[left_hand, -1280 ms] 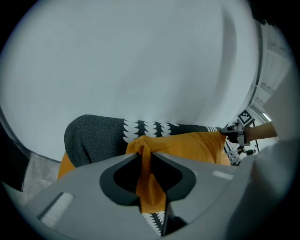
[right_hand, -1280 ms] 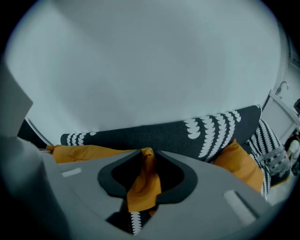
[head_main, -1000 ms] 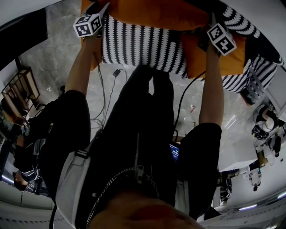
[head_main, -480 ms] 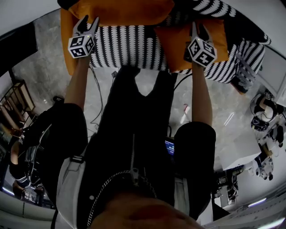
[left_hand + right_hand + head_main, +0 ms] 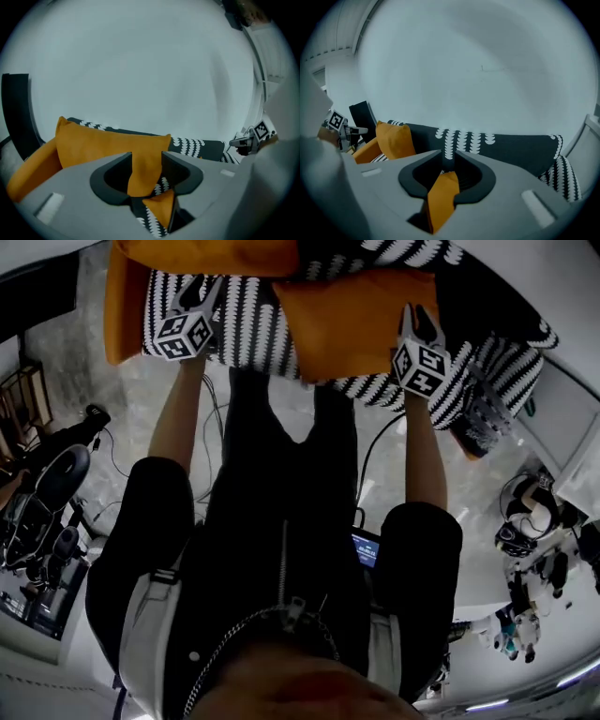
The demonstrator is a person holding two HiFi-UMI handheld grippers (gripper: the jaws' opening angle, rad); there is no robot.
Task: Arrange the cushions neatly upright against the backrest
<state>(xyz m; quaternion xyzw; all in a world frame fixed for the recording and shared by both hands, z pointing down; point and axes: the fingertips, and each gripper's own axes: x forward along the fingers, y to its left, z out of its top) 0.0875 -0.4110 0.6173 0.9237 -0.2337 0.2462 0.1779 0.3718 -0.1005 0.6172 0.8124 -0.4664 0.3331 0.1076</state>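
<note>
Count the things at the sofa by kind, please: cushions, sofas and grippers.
Orange cushions: 2 (upright cushion, front cushion)
Patterned sofa: 1
Grippers: 2 (left gripper, right gripper); both have just been closing, orange cloth between the fingers
Total: 5
An orange piece at the sofa's left end may be a third cushion; cannot tell.

Floor (image 5: pixel 131 423): pale, marbled, 10 o'clock.
Cable (image 5: pixel 214 409): black, on floor, 11 o'clock.
Screen (image 5: pixel 364 550): lit blue, 5 o'clock.
Gear (image 5: pixel 47 493): dark, cluttered, 9 o'clock.
Wall (image 5: pixel 140 70): plain, pale, 12 o'clock.
</note>
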